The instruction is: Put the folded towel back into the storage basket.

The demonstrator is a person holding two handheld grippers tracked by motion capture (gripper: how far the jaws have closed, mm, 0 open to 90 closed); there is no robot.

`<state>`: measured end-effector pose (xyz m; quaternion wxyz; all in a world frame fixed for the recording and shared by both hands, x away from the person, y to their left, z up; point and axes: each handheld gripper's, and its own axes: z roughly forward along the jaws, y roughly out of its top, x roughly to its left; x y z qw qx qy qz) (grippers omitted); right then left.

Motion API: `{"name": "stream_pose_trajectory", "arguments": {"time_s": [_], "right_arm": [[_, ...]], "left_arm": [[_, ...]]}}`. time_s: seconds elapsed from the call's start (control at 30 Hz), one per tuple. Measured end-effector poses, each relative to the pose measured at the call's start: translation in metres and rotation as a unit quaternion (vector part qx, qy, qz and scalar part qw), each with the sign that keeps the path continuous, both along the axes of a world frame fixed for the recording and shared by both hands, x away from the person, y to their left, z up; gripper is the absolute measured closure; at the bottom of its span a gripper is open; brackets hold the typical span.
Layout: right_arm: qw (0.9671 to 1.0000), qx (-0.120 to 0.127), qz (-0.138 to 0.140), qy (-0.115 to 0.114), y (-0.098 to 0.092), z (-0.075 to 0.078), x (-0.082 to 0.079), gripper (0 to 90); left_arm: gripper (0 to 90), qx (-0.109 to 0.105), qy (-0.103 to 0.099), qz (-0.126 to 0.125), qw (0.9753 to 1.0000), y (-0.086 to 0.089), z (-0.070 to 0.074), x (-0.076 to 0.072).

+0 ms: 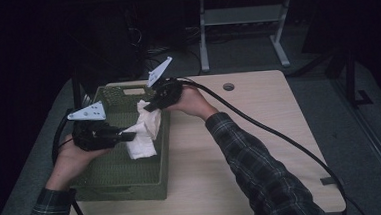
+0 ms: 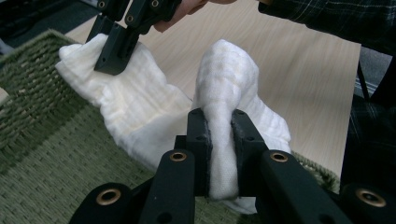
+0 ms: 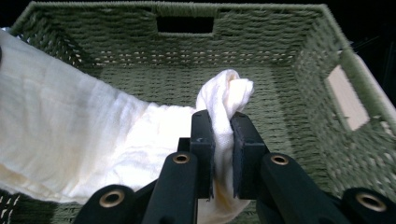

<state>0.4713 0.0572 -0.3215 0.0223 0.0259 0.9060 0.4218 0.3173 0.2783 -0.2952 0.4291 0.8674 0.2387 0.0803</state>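
A white cloth [image 1: 142, 133] hangs bunched over the right side of a green woven basket [image 1: 113, 178]. My left gripper [image 1: 128, 135] is shut on one end of the cloth [image 2: 223, 140], whose fabric is pinched between the jaws. My right gripper [image 1: 148, 109] is shut on the other end of the cloth [image 3: 223, 100], held above the basket's inside [image 3: 261, 88]. In the left gripper view the right gripper [image 2: 114, 56] bites the far corner of the cloth. The fabric sags between the two grips.
The basket sits on the left part of a light wooden table [image 1: 240, 134] with a round cable hole [image 1: 228, 86]. A thick black cable [image 1: 280, 137] trails across the table to the right. A white desk frame [image 1: 243, 19] stands on the floor behind.
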Motion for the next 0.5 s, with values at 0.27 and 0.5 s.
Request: {"name": "stream_pose_trajectory", "arguments": {"time_s": [0.27, 0.5], "right_arm": [[0.9999, -0.012, 0.010, 0.002, 0.013, -0.014, -0.004, 80.8], [0.9997, -0.017, 0.016, 0.002, 0.016, -0.022, -0.011, 80.7]], "left_arm": [[79.3, 0.005, 0.015, -0.008, 0.9998, 0.000, -0.020, -0.001], [79.0, 0.017, 0.024, -0.016, 0.9994, -0.004, -0.034, -0.003]]}}
